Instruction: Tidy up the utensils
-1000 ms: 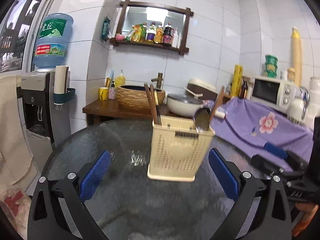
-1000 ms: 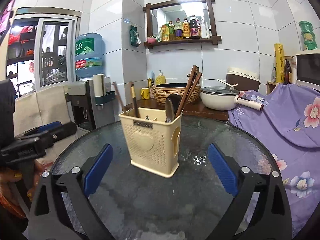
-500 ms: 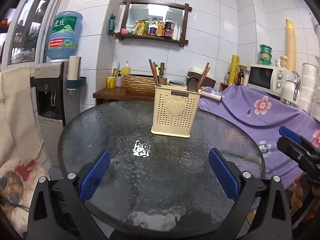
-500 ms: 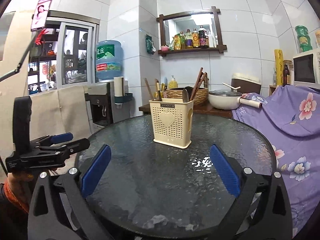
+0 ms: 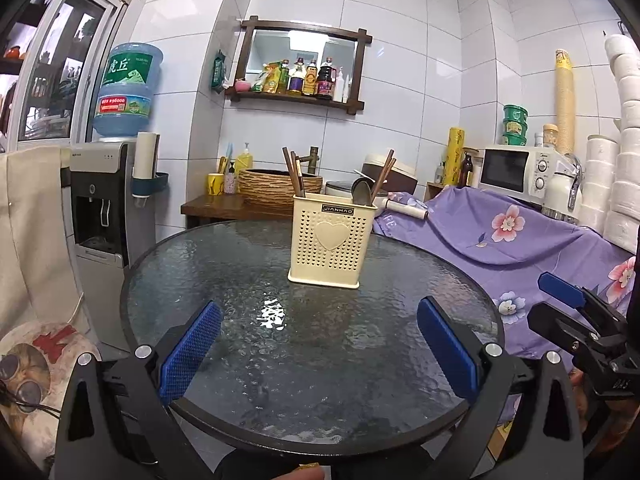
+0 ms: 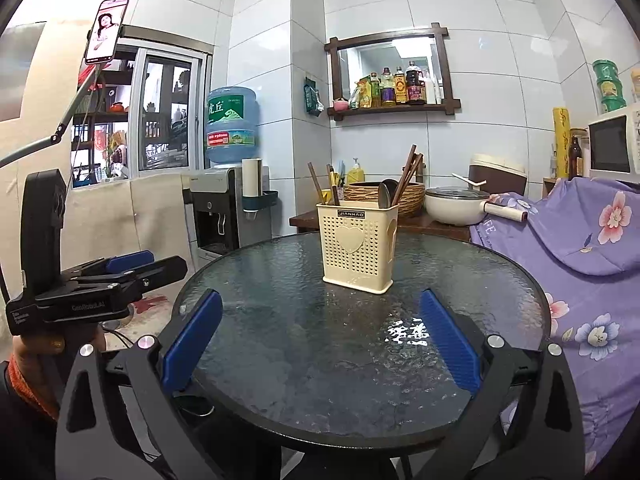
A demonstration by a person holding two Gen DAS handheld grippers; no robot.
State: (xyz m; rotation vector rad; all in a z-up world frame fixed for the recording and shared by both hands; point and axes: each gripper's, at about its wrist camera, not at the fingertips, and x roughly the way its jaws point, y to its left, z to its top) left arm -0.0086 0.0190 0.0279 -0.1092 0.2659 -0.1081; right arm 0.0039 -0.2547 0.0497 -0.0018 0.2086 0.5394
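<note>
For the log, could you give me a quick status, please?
Left gripper and right gripper open, empty. Utensils in cream holder on glass table. Nothing in the way.

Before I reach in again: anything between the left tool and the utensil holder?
Only bare glass table between left tool and utensil holder, per left wrist view.

We count, ahead of tongs: one utensil holder [image 5: 332, 240], one spoon [image 5: 362, 193], two chopstick bundles [image 5: 295, 176], one glass table [image 5: 224, 264]; one microwave [image 5: 516, 168] right.
</note>
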